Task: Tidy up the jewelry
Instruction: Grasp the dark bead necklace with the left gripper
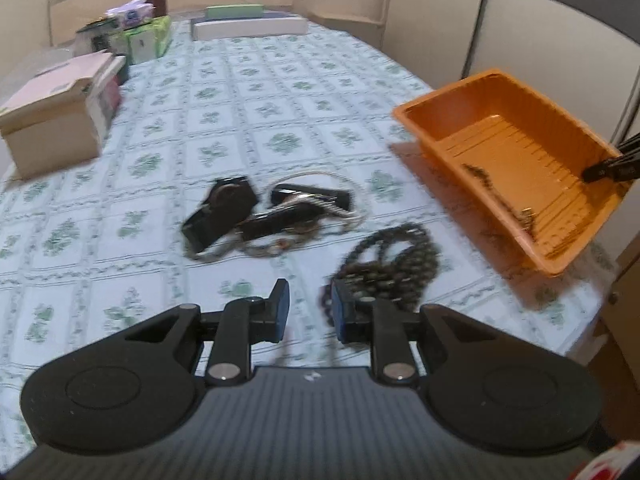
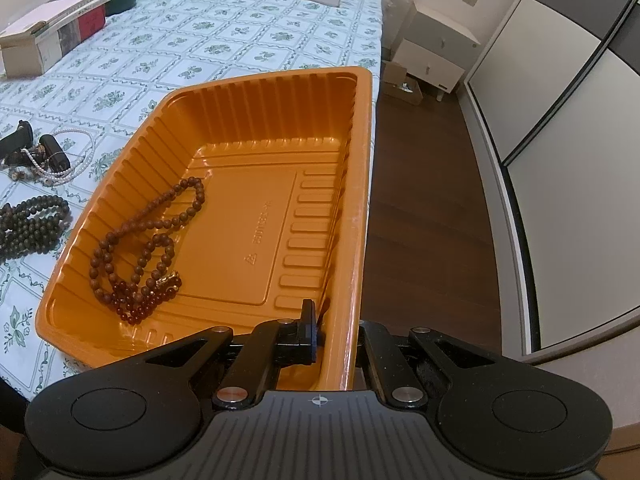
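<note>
An orange tray (image 2: 260,76) sits at the table's right edge, with a brown bead necklace (image 2: 152,240) lying inside it. My right gripper (image 2: 340,328) is shut on the tray's near wall, one finger inside and one outside. The left wrist view shows the tray (image 1: 460,92) tilted at right, with the right gripper (image 1: 612,170) at its far edge. My left gripper (image 1: 308,296) stands open low over the cloth, nothing between its pads. A dark bead necklace (image 1: 392,260) lies just beyond its right finger. Further off are black cases (image 1: 228,204) tangled with a pearl necklace (image 1: 340,184).
A cardboard box (image 1: 52,120), green tissue packs (image 1: 148,36) and a flat white box (image 1: 248,26) line the table's left and far sides. The flowered tablecloth (image 1: 280,100) covers the table. Right of the tray the table ends above a wooden floor (image 2: 420,200).
</note>
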A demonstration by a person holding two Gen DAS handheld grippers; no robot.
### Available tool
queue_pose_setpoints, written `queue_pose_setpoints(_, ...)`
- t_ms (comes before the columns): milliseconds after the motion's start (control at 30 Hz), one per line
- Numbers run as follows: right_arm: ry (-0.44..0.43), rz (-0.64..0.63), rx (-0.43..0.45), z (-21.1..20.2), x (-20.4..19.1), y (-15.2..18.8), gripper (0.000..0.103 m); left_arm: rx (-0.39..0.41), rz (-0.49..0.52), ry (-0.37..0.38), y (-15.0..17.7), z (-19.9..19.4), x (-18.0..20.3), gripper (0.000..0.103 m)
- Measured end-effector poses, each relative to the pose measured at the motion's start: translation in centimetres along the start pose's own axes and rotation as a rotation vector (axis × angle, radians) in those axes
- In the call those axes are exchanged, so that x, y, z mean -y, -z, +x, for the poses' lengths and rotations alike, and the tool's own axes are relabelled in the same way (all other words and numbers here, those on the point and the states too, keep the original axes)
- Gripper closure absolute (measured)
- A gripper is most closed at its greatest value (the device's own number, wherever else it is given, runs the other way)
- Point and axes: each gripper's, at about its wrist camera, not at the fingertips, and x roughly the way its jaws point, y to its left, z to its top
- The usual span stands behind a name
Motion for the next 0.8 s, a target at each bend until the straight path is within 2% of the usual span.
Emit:
queue_pose_setpoints(100, 0.003, -0.004, 0.000, 0.0, 0.0, 0.0, 0.100, 0.000, 0.032, 0.049, 0.2, 0.2, 1.7, 0.083)
queue_pose_setpoints(300, 0.005, -0.006, -0.001, -0.1, -0.1, 0.0, 0.100, -0.022, 0.038, 0.089, 0.8, 1.9, 4.2, 0.083)
queue_pose_setpoints(567, 0.005, -0.006, -0.002, 0.0, 0.0, 0.0, 0.100, -0.045, 0.030, 0.079, 1.1, 3.5, 4.5, 0.084)
queue_pose_setpoints(600, 0.005, -0.004, -0.002, 0.0, 0.0, 0.0, 0.100, -0.045, 0.034, 0.073, 1.1, 3.4, 4.4, 0.087)
queue_pose_setpoints(633, 0.004, -0.004, -0.002, -0.1, 0.0, 0.1, 0.100, -0.045, 0.040, 0.068, 1.1, 3.2, 4.3, 0.095)
queue_pose_setpoints(667, 0.005, -0.004, -0.002, 0.0, 0.0, 0.1, 0.100, -0.047, 0.043, 0.065, 1.0, 3.1, 4.2, 0.097)
queue_pose_setpoints(800, 0.004, -0.003, -0.001, 0.0, 0.1, 0.1, 0.100, -0.040, 0.054, 0.050, 0.7, 2.1, 3.4, 0.097)
